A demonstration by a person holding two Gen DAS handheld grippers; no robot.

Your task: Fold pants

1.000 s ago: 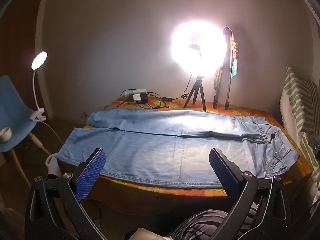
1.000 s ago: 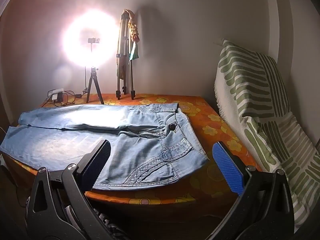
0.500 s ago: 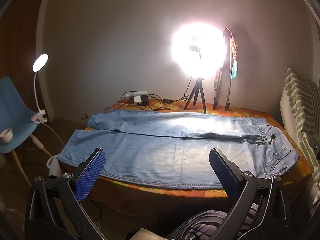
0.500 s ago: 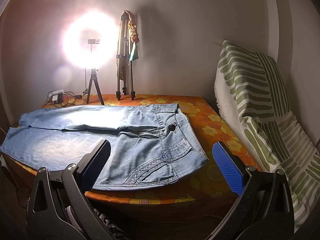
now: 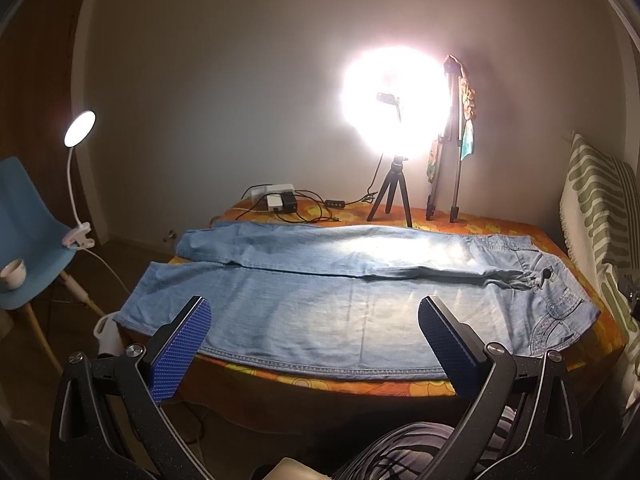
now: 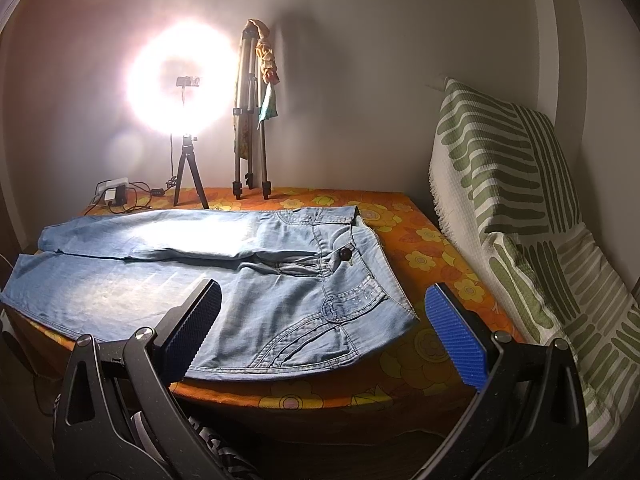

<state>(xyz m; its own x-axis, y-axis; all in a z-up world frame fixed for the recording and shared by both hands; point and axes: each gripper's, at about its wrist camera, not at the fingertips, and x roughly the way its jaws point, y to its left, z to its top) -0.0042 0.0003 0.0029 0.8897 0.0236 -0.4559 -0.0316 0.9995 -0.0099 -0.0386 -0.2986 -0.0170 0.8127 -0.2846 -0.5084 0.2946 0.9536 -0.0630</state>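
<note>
Light blue jeans [image 5: 320, 304] lie flat and full length on the table with the orange flowered cloth [image 5: 360, 386], legs to the left, waist to the right. The waist with its dark button shows in the right wrist view [image 6: 304, 300]. My left gripper [image 5: 316, 320] is open and empty, held off the table's near edge in front of the near leg. My right gripper [image 6: 326, 310] is open and empty, held off the near edge in front of the hip and pocket.
A bright ring light on a small tripod [image 5: 394, 104] and a folded tripod [image 5: 454, 140] stand at the table's back. A power strip with cables [image 5: 276, 200] lies back left. A blue chair [image 5: 28, 236] with a clip lamp [image 5: 78, 132] stands left. A green-striped cushion [image 6: 520, 208] stands right.
Both views have barely shifted; the left wrist view has dropped very slightly. The jeans have not moved and both grippers stay open.
</note>
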